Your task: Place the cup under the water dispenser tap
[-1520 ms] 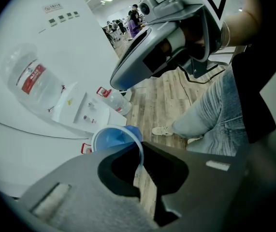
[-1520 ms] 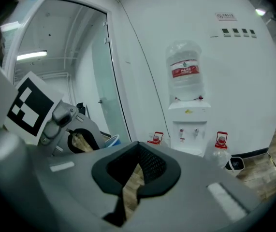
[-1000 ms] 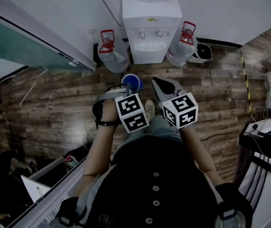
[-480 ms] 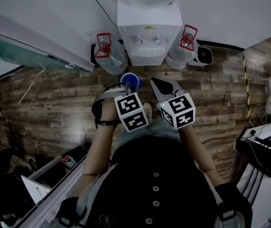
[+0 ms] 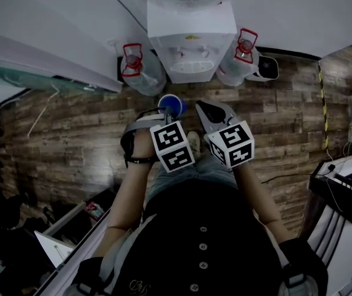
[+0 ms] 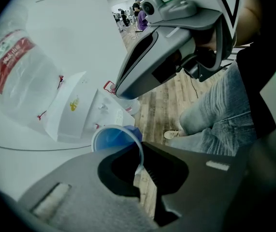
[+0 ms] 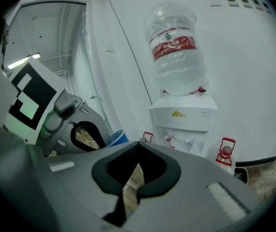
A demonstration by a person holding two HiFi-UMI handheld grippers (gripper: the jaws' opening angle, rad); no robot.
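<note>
Left gripper point(image 5: 166, 109) is clamped on the rim of the blue plastic cup point(image 5: 172, 105), carrying it above the wood floor point(image 5: 71, 134), short of the water dispenser point(image 5: 191, 42) at the white wall. Right gripper point(image 5: 201, 107) hangs alongside, jaws together, seemingly empty. Water jugs point(image 5: 140, 73) flank the dispenser.

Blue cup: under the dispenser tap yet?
Not yet: the blue cup, pinched in the left gripper, hangs above the floor, short of the dispenser.
</note>
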